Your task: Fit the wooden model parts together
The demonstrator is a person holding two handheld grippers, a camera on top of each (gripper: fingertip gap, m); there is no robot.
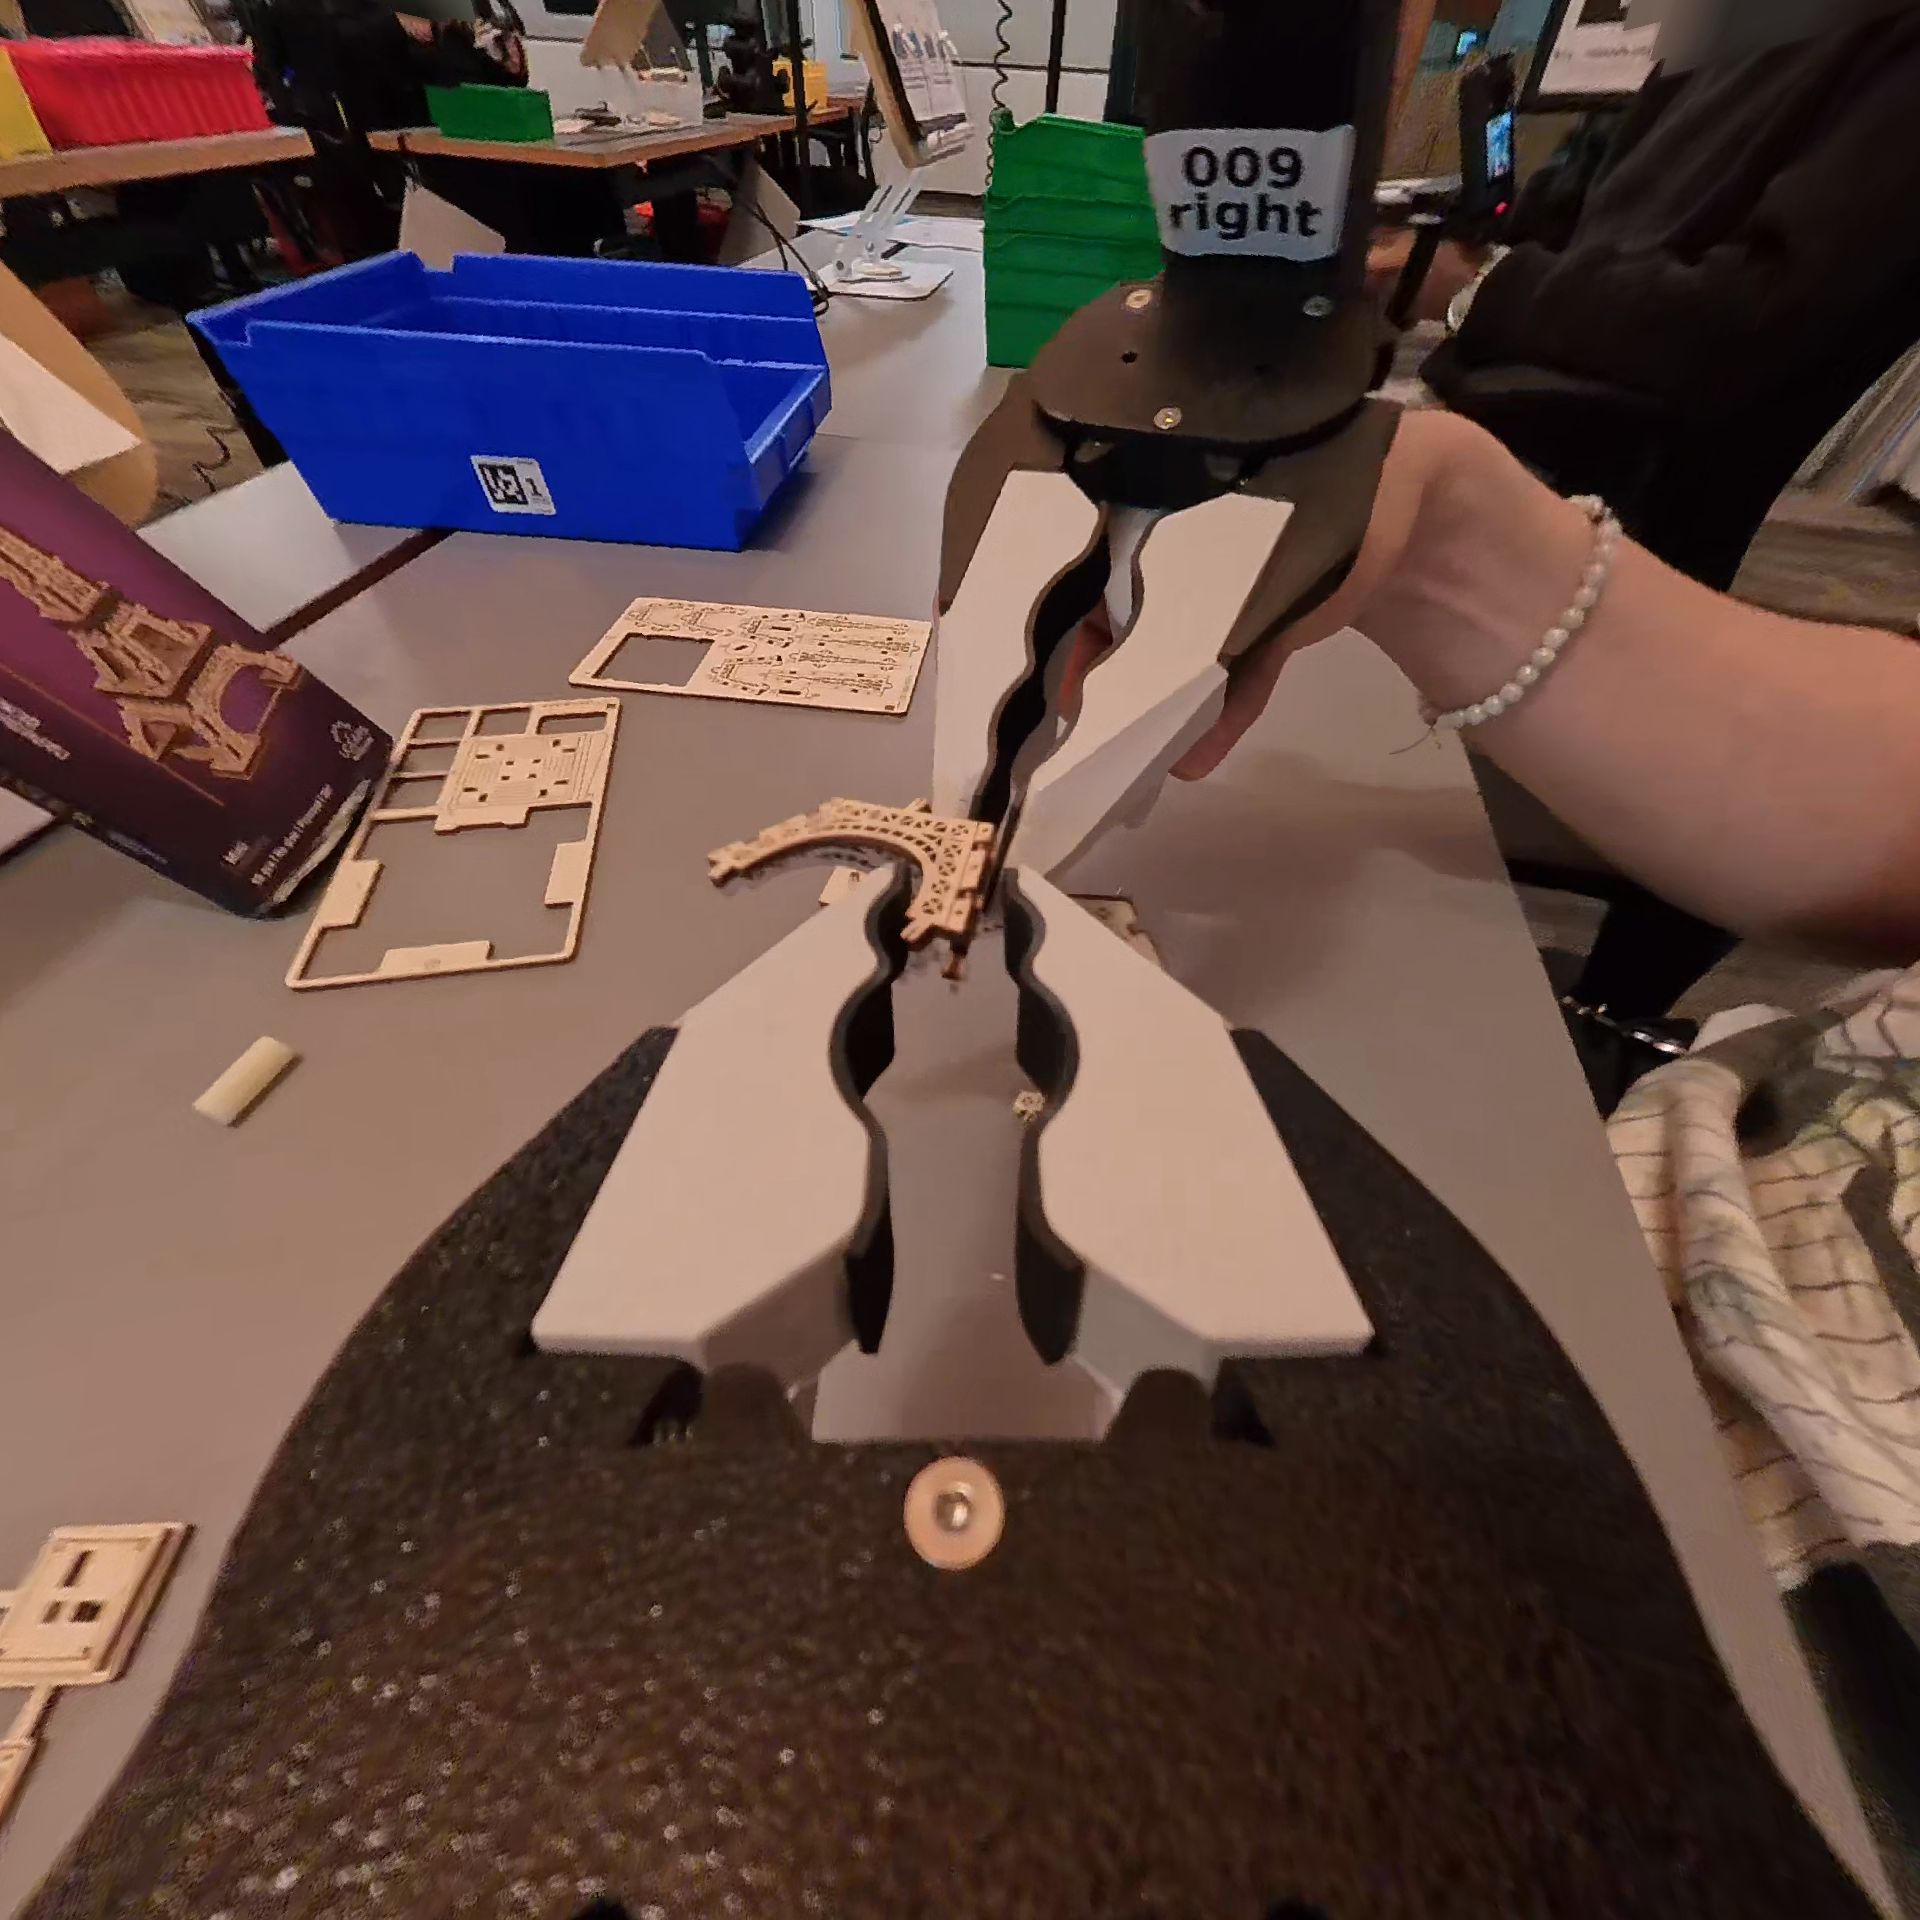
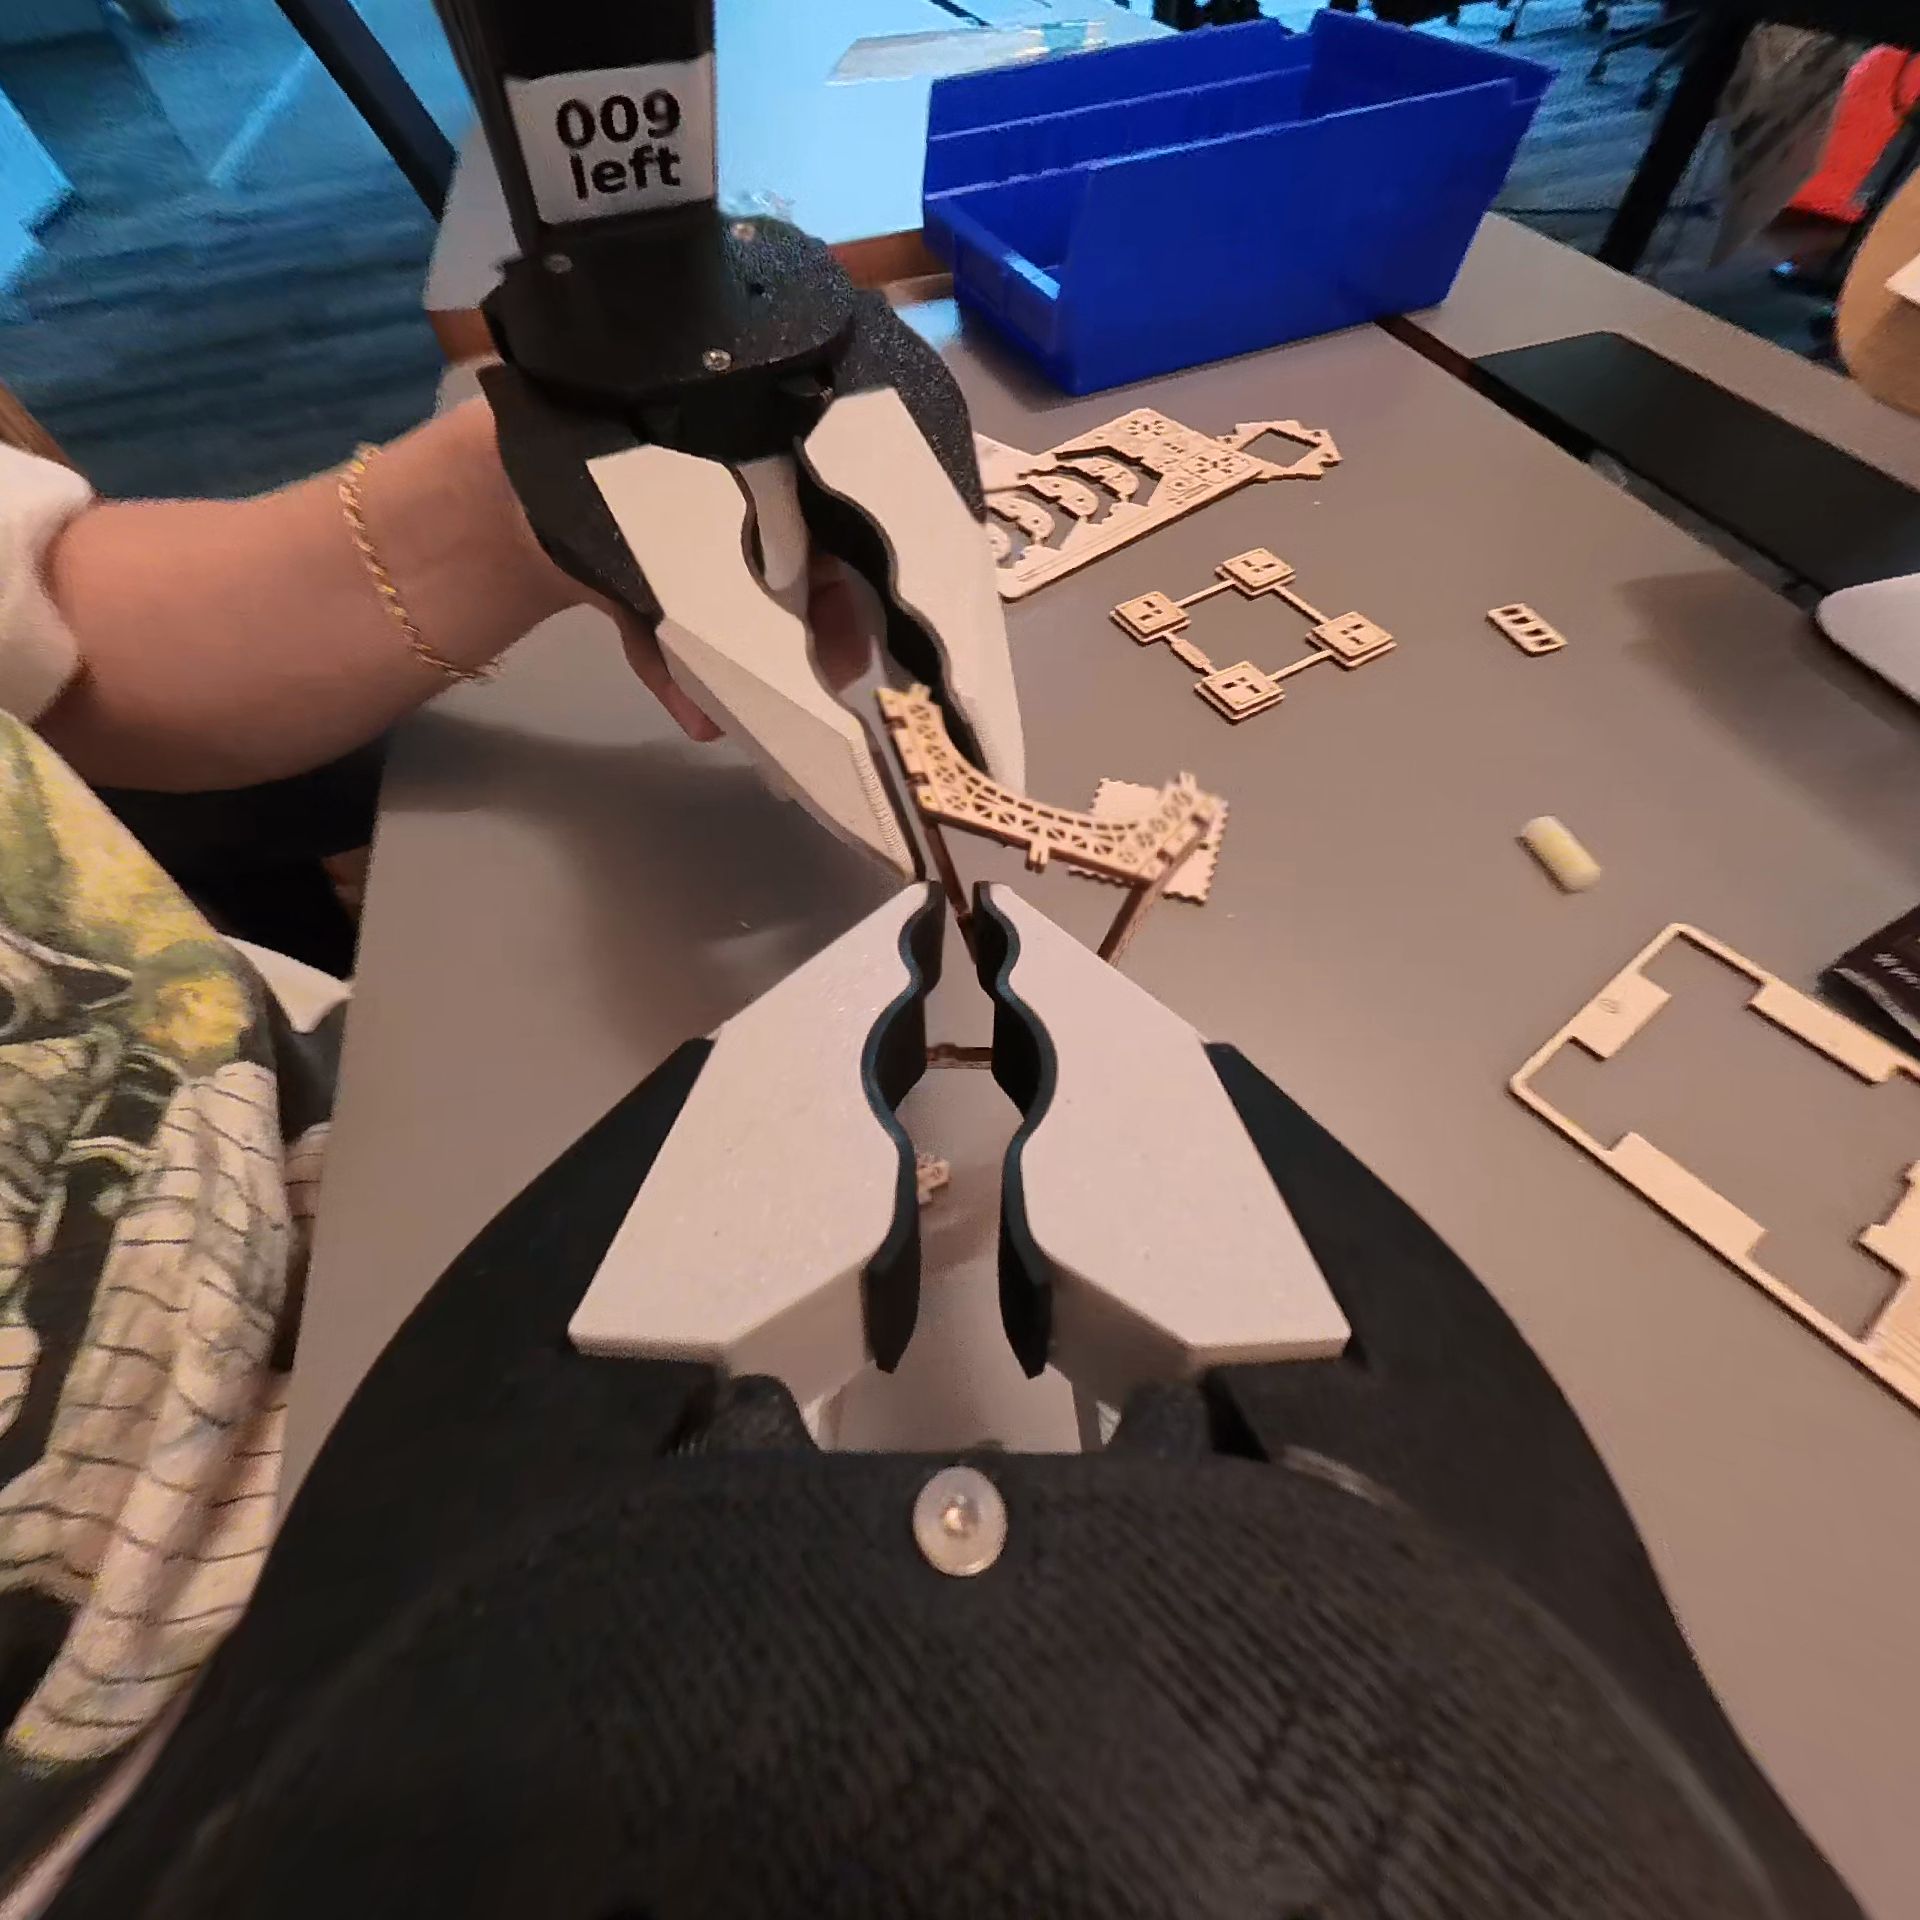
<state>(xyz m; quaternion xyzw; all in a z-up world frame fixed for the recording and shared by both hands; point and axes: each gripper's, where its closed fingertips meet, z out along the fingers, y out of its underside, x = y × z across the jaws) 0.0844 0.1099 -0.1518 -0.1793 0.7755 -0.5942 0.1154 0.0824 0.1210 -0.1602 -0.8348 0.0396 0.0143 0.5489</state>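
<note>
— Nearest us, how did the left gripper [image 1: 940,914] stand?

— Its jaws were nearly closed at the tips, pinching one leg of the latticed arch piece [image 1: 883,847]. The rest of the arch stuck out sideways above the worktop [image 1: 208,1247].

— And the right gripper [image 2: 961,914]?

— Tip to tip with the left, jaws narrowed on a thin dark-edged part [image 2: 948,883] at that same leg. How firm its hold was, I couldn't tell.

— What worried you?

— The lattice looked fragile. I judged a twist between the two grips could snap the leg or pop it loose onto the worktop, beyond the jaws where the punched-out sheet [image 1: 457,842] and blue bin [image 1: 520,405] sat.
</note>
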